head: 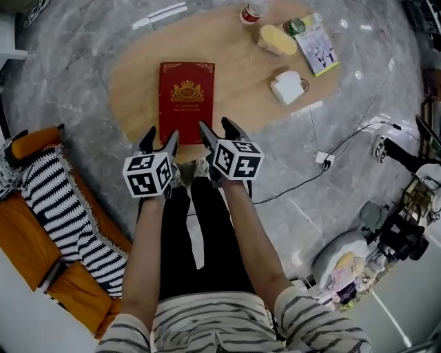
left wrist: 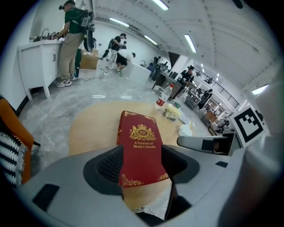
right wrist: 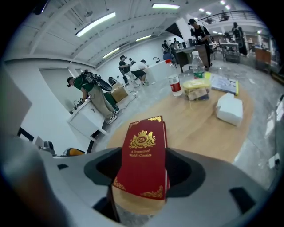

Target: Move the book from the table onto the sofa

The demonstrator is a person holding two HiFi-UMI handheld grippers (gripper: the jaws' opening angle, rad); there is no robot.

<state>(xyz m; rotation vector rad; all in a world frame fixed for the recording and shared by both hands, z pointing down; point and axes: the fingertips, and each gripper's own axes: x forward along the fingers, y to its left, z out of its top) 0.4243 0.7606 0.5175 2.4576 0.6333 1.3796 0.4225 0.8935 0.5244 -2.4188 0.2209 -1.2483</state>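
Note:
A red hardcover book (head: pixel 186 96) with gold print lies flat on the round wooden table (head: pixel 241 83). Both grippers hover at its near edge, side by side. My left gripper (head: pixel 159 140) stands open over the near left corner, and my right gripper (head: pixel 219 129) stands open over the near right corner. In the left gripper view the book (left wrist: pixel 140 150) shows in the gap of that gripper (left wrist: pixel 142 167), with the pads apart from it. The right gripper view frames the book (right wrist: pixel 144 159) the same way between that gripper's (right wrist: pixel 143 172) spread jaws. The orange sofa (head: pixel 27 241) with a striped blanket (head: pixel 58 200) is at the left.
At the table's far right are a bottle (head: pixel 252 12), a yellow packet (head: pixel 278 39), a booklet (head: pixel 318 49) and a white pack (head: pixel 286 87). A cable and power strip (head: pixel 324 158) lie on the marble floor at right. People stand at a white counter (left wrist: pixel 42 62) far off.

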